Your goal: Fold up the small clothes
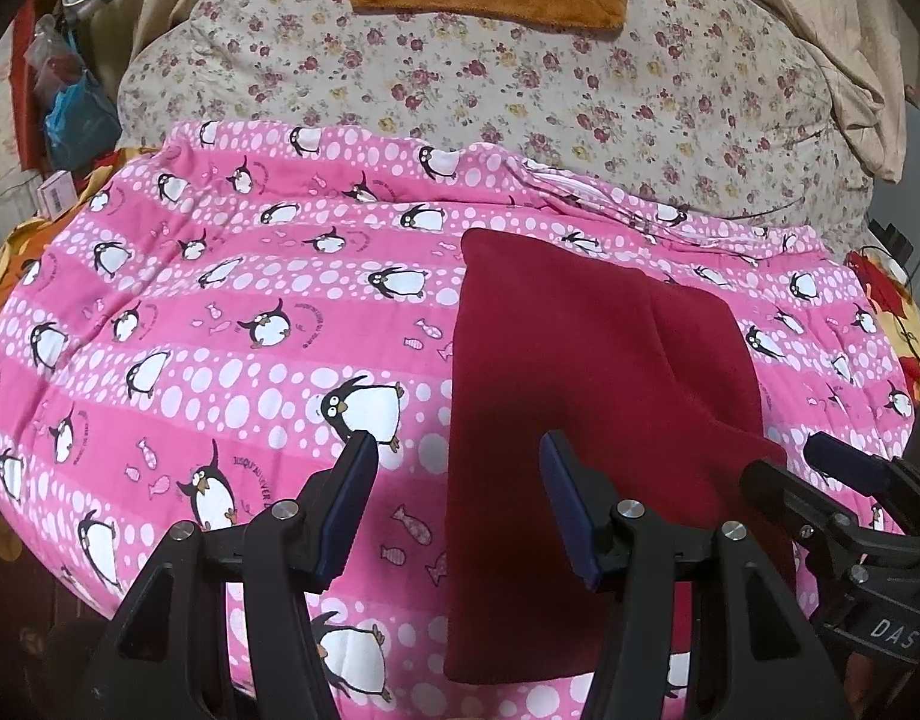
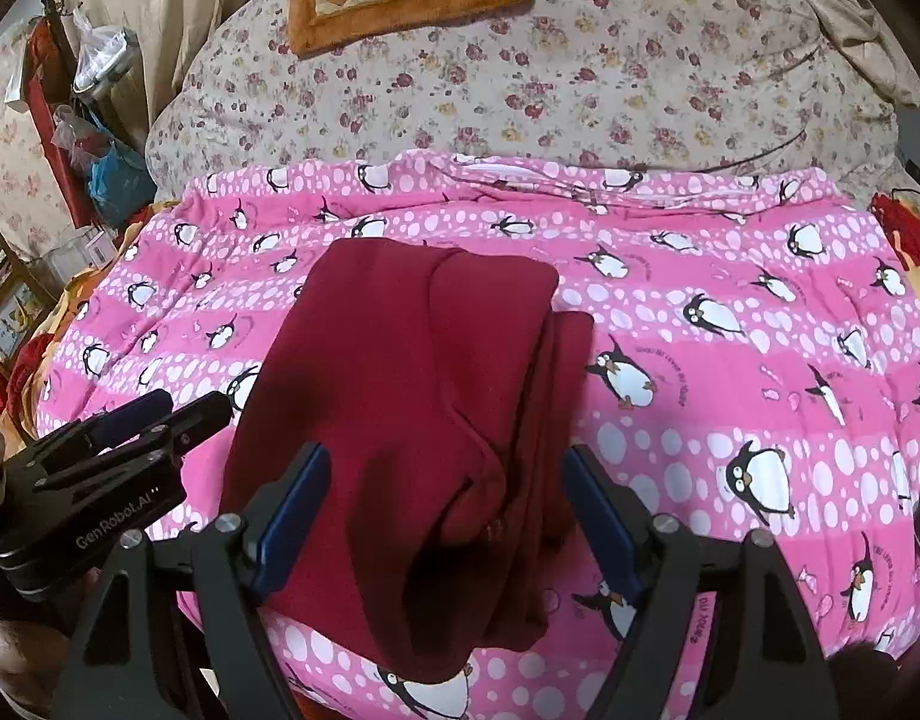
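Both claws, left (image 1: 460,501) and right (image 2: 444,516), hang open and empty over the folded red garment (image 2: 411,396) on the pink penguin blanket (image 2: 730,372); its loose 3 o'clock layers could slip apart if snagged.

The left gripper (image 1: 458,507) was matte black, its two angular arms tipped with blue pads (image 1: 347,507) and pinned by round silver screws; the right gripper (image 2: 444,513) matched it; white "GenRobot.AI" lettering ran along a black body at nine o'clock; "DAS" showed at four o'clock in the left view.
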`<state>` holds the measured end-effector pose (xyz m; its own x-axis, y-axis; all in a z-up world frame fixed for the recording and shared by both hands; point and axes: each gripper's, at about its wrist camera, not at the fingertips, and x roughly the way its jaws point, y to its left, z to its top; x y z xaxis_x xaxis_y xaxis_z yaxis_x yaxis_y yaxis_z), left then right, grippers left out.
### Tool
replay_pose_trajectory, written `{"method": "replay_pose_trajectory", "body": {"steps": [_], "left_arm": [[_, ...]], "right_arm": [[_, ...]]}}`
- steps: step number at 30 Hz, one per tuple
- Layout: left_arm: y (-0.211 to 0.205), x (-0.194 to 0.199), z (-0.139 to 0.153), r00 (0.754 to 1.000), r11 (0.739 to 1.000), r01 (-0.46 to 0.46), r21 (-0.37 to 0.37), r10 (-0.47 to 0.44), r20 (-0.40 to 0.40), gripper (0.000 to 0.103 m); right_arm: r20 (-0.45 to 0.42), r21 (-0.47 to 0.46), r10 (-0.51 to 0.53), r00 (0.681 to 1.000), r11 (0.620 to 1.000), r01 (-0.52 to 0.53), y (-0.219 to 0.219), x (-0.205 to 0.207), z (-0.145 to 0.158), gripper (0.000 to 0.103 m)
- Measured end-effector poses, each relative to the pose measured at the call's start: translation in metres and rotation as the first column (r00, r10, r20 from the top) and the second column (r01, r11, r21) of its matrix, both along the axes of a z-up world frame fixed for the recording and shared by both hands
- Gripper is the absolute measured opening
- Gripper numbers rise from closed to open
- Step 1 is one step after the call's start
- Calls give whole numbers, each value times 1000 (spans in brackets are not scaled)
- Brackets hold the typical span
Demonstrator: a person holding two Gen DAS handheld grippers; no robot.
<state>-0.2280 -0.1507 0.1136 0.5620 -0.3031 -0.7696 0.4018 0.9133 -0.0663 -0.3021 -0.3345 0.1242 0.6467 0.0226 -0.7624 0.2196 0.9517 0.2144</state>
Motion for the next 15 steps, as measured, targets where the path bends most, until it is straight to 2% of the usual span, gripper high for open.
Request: {"method": "replay_pose_trajectory", "body": {"steps": [15], "left_arm": [[-1, 1, -4, 1000, 1000, -1, 0, 1, -7, 36]], "right_arm": [[-13, 4, 3, 1000, 1000, -3, -1, 3, -4, 83]]}}
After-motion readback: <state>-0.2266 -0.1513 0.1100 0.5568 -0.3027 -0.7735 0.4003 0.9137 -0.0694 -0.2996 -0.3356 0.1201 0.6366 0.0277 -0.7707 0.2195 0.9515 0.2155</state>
